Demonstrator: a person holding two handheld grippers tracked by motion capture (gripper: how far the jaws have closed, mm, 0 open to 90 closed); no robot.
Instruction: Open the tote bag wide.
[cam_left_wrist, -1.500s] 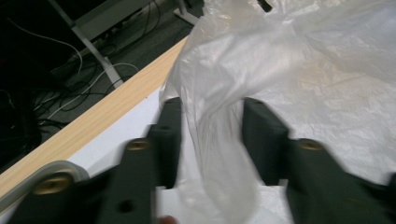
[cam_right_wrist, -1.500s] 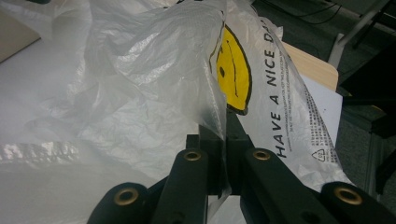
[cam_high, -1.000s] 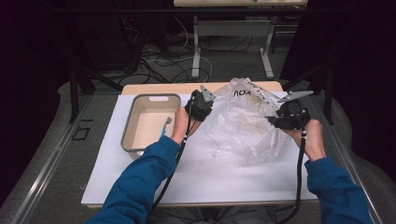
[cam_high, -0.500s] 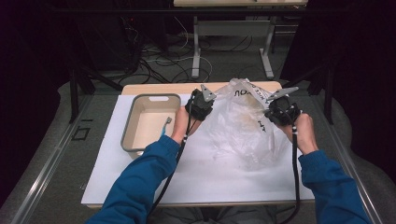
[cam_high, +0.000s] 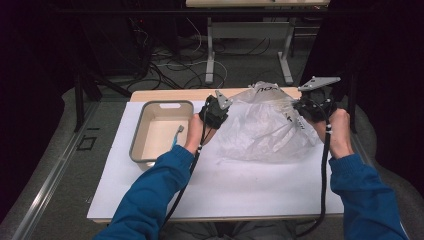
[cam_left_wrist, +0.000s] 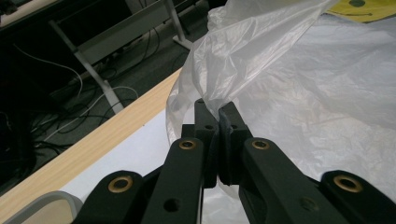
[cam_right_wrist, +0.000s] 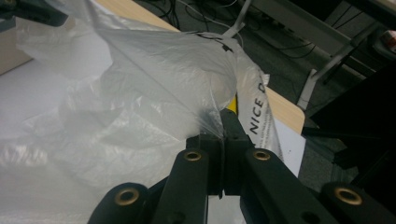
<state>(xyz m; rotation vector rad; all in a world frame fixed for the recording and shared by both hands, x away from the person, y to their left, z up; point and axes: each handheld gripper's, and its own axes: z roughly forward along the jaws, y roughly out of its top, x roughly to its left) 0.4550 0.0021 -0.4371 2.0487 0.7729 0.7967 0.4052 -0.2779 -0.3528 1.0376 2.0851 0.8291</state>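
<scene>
Stretching a clear plastic bag (cam_high: 265, 127) between two hand-held grippers above a white table (cam_high: 235, 185). Left gripper (cam_high: 216, 111) at the bag's left edge, jaws pressed together on a pinch of film, as seen close up in the left gripper view, where the crumpled film (cam_left_wrist: 299, 93) rises straight out of the closed black jaw tips. Right gripper (cam_high: 314, 102) at the bag's right edge, near the table's far right corner, jaws likewise clamped tight on a fold of the bag (cam_right_wrist: 154, 107), with black lettering "NICE" (cam_right_wrist: 258, 112) readable on the film just beside the tips in the right gripper view. Grey three-cornered plate (cam_high: 318, 81) topping the right gripper. Bag spread wide between the two tools, upper part lifted, lower part sagging onto the white surface near the table's far edge. Yellow patch (cam_left_wrist: 362, 9) visible through the film at the top of the left gripper view. Beige tray (cam_high: 137, 142) with a grey rim resting on the table to the left of the left hand, apart from the bag, a small blue-handled item (cam_high: 176, 136) lying inside it, too small to identify. Blue sleeves (cam_high: 150, 190) reaching in from the near edge, black cables (cam_high: 326, 180) trailing back from both grippers. Wooden table edge (cam_high: 165, 95) at the far side, floor cables (cam_high: 185, 65) beyond.
</scene>
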